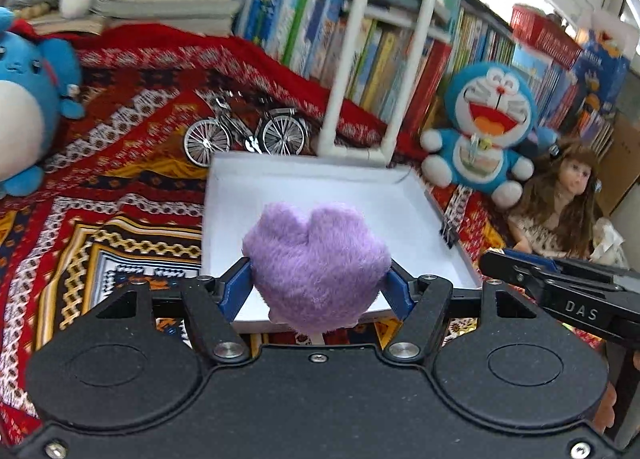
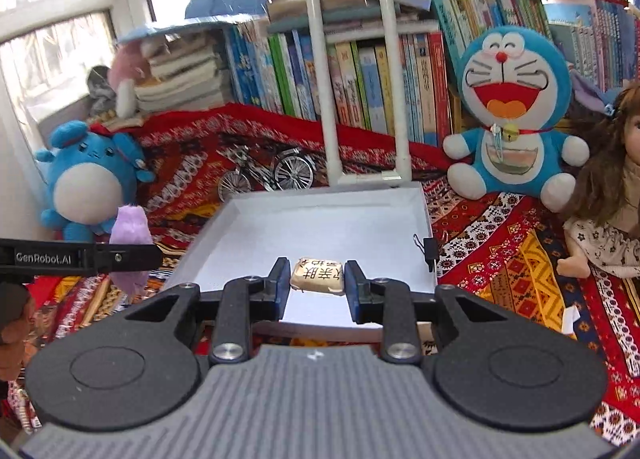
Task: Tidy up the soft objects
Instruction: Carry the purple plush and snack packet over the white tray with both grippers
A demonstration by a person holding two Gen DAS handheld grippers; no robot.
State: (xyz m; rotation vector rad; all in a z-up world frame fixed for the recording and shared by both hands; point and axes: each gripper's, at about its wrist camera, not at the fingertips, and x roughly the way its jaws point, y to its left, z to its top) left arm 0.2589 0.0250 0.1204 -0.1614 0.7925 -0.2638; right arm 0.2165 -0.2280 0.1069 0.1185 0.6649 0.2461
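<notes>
L gripper (image 1: 318, 283) clamps purple plush heart (image 1: 316, 259) over near edge of white tray (image 1: 400, 187) – R gripper (image 2: 317, 279) pinches small gold packet w/ printed characters (image 2: 318, 276) above same tray, on patterned red cloth (image 1: 120, 179).

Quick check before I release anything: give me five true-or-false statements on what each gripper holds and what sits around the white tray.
1. The left gripper holds a purple plush heart. True.
2. The right gripper is empty. False: it is shut on a small tan pillow with printed characters.
3. The white tray has toys lying in it. False: nothing rests on its floor.
4. A toy bicycle stands beyond the tray. True.
5. The blue cat plush lies face down. False: it sits upright against the books.
</notes>
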